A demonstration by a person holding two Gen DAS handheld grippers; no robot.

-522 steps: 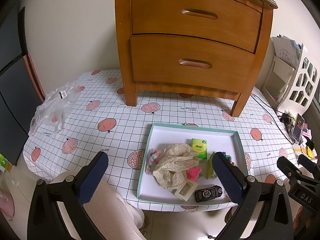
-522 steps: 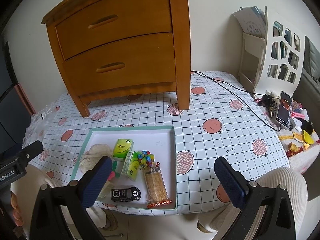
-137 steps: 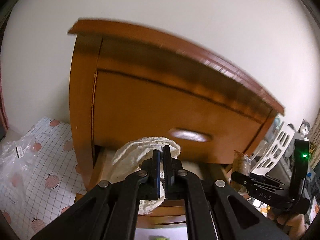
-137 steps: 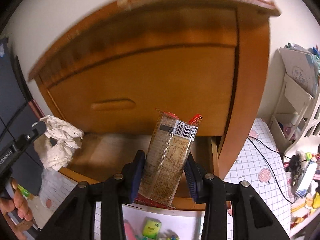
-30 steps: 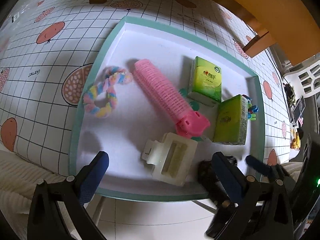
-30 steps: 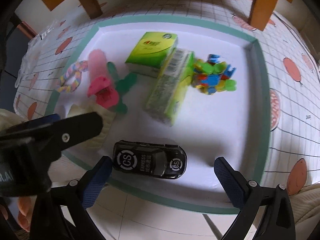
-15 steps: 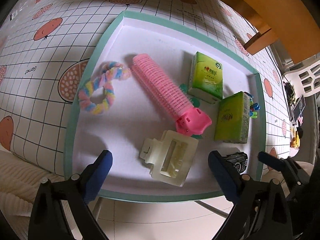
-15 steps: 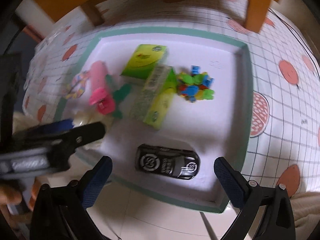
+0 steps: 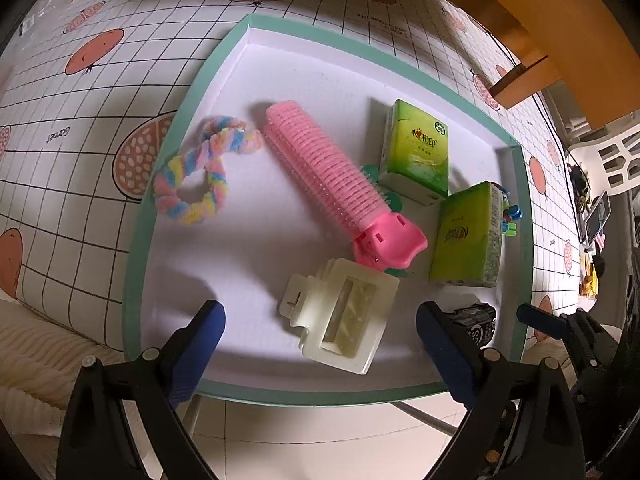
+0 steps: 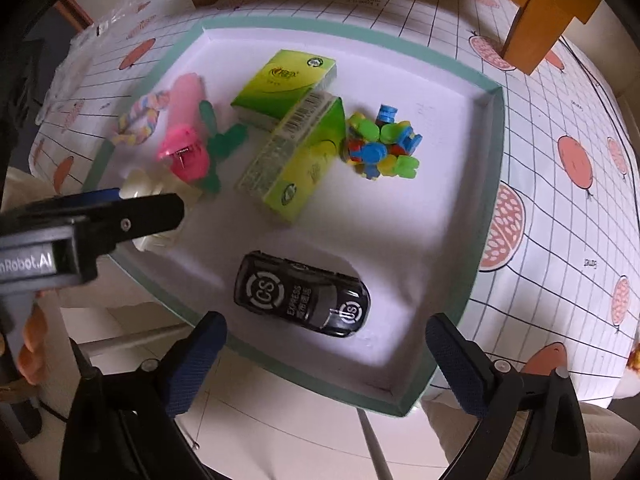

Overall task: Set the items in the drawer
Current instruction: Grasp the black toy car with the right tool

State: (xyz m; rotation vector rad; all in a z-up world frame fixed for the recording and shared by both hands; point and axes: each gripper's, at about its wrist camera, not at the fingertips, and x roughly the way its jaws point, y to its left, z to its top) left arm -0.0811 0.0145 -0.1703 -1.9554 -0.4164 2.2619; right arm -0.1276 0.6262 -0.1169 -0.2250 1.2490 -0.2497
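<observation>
Now you are at the pick-up step: the items that must go into the drawer lie in the white tray (image 9: pixel 280 64) with a teal rim, on the counter (image 9: pixel 80 92) with the checked cloth. The drawer itself is in neither view; only the wooden legs of the cabinet (image 10: pixel 532 28) show behind the tray.

Your left gripper (image 9: pixel 320 336) hangs over the near part of the tray, jaws wide and holding nothing, with the cream hair claw (image 9: pixel 340 324) lying between them but not touched. They closed a little a moment ago. Your right gripper (image 10: pixel 326 350) is also wide open and empty, and the black toy car (image 10: pixel 302 298) lies just in front of it.

I judge the next move is to lower each gripper so that the pads stand on both sides of its item, then close. The claw is flat and the car is smooth, so go low and grip across the narrow side.

The left view shows the rainbow hair tie (image 9: pixel 200 176) and the whole pink hair roller (image 9: pixel 332 184) clearly, but only a corner of the car. The right view shows the whole car, the heap of coloured clips (image 10: pixel 382 146) and both green tissue packs (image 10: pixel 294 164), and also your left gripper from the side, which hides most of the claw.
</observation>
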